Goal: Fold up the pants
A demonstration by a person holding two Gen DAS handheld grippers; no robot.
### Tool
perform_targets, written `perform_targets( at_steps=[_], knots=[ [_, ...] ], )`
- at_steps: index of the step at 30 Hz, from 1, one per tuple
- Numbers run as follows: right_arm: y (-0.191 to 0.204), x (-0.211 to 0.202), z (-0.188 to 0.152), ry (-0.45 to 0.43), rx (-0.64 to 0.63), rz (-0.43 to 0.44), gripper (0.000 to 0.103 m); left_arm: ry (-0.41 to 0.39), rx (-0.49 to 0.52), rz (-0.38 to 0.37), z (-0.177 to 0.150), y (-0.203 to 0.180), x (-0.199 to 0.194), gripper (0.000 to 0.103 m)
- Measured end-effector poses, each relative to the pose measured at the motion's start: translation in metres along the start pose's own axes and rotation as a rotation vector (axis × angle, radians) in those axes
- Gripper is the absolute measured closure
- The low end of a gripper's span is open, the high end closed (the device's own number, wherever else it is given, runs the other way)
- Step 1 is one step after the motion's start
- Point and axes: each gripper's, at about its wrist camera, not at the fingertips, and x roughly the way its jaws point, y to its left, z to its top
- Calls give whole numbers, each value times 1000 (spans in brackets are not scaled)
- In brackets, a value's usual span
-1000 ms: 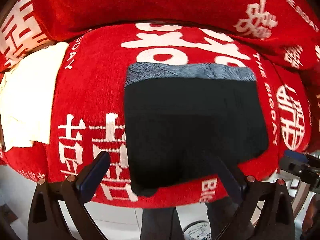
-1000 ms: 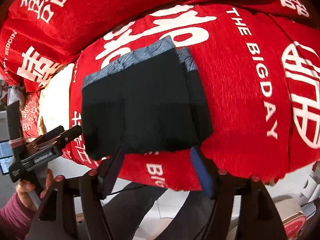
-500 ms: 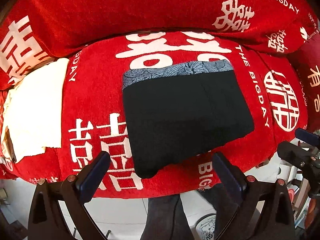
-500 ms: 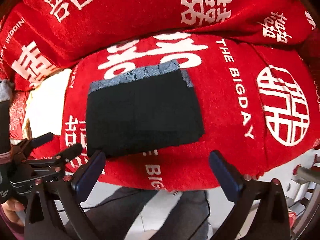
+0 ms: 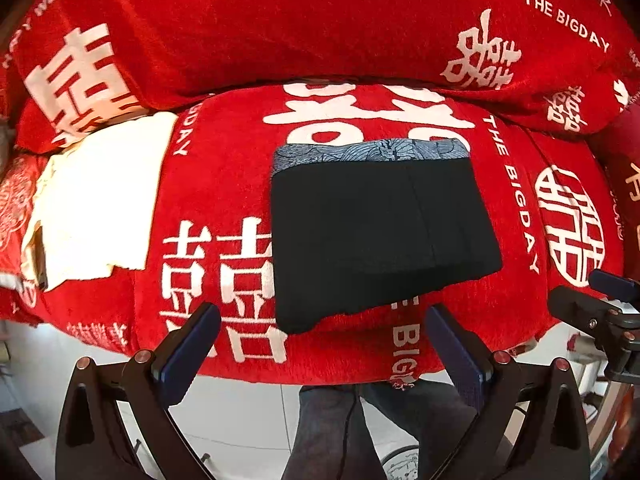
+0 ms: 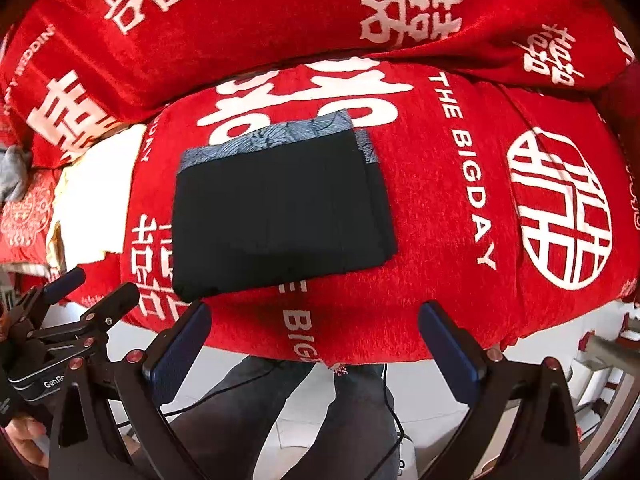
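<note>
Both grippers are backing up and away now. The left gripper (image 5: pixel 320 344) has its fingers spread wide with nothing between them, and the right gripper (image 6: pixel 316 340) just finished opening its jaws all the way, also empty. A second ago the right one sat low at the near edge of the black pants (image 5: pixel 376 232); now they lie on their own, a neat folded rectangle with the grey patterned waistband (image 5: pixel 372 152) at the far side, on the red sofa cover (image 5: pixel 224 184), right of a white cloth (image 5: pixel 100 200). Looks like the fold is basically done.
</note>
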Motion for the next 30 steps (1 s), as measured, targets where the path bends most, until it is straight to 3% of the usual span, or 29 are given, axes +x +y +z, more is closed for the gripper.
perform_targets(
  at_steps=[16, 30],
  knots=[
    [-19, -29, -18, -46, -105, 1, 0, -52, -58, 68, -36, -38, -40, 1],
    [-18, -37, -34, -71, -149, -34, 0, -50, -92, 105, -57, -43, -53, 1]
  ],
)
